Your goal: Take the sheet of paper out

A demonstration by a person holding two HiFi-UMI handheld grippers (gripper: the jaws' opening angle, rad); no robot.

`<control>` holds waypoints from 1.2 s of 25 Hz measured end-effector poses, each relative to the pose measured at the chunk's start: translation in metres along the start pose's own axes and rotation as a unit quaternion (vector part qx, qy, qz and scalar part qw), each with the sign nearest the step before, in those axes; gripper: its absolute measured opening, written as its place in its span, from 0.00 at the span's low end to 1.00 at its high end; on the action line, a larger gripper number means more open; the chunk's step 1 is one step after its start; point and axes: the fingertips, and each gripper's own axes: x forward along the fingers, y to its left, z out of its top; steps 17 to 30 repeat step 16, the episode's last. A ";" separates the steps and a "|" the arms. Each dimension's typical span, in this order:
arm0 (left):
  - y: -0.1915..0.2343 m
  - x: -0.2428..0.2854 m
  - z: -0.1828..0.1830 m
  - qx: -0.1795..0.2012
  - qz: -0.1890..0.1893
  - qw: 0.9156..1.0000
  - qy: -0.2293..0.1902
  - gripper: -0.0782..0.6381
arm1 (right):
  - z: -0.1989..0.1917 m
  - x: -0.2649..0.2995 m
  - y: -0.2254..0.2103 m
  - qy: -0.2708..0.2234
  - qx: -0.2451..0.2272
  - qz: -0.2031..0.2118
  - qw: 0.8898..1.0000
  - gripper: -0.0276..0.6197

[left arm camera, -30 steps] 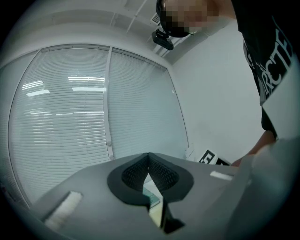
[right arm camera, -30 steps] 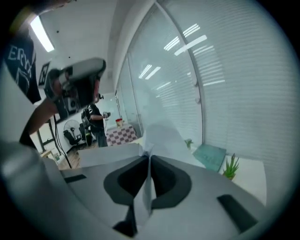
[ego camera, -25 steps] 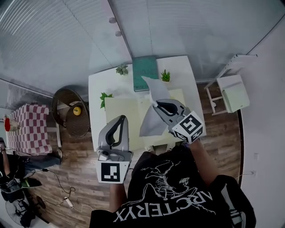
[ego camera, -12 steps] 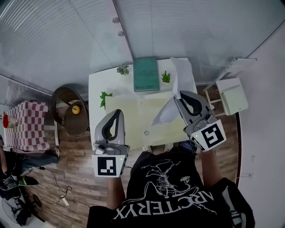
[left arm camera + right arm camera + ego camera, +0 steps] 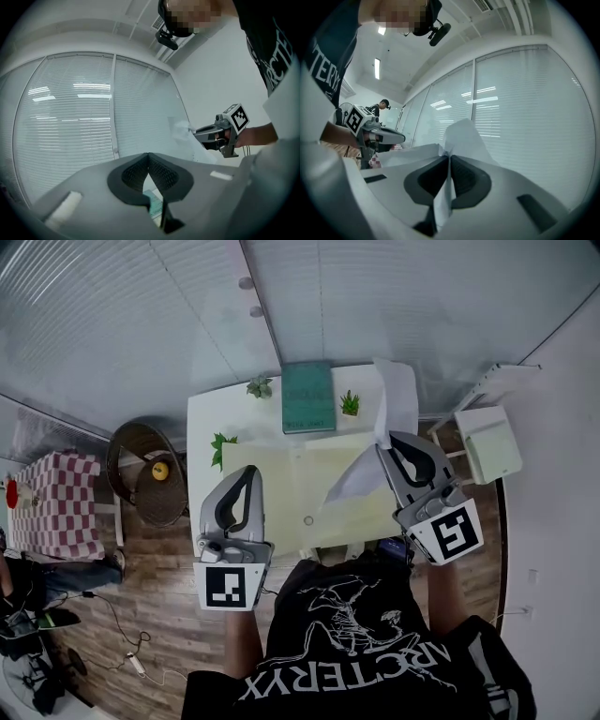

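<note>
The sheet of paper (image 5: pixel 395 397) is clamped in the closed jaws of the right gripper (image 5: pixel 384 442), right of centre, raised over the open yellow folder (image 5: pixel 272 488). The left gripper (image 5: pixel 251 472), at lower left, is held with jaws together on nothing. Since only an edge is pinched, the limp sheet could be creased, torn or dropped by a sharp pull.
</note>
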 end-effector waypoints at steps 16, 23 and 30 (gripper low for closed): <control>-0.003 0.000 0.002 0.003 -0.010 1.000 0.001 0.13 | -0.002 -0.003 0.004 0.006 0.011 -0.001 1.000 0.08; -0.003 0.000 0.002 0.003 -0.010 1.000 0.001 0.13 | -0.002 -0.003 0.004 0.006 0.011 -0.001 1.000 0.08; -0.003 0.000 0.002 0.003 -0.010 1.000 0.001 0.13 | -0.002 -0.003 0.004 0.006 0.011 -0.001 1.000 0.08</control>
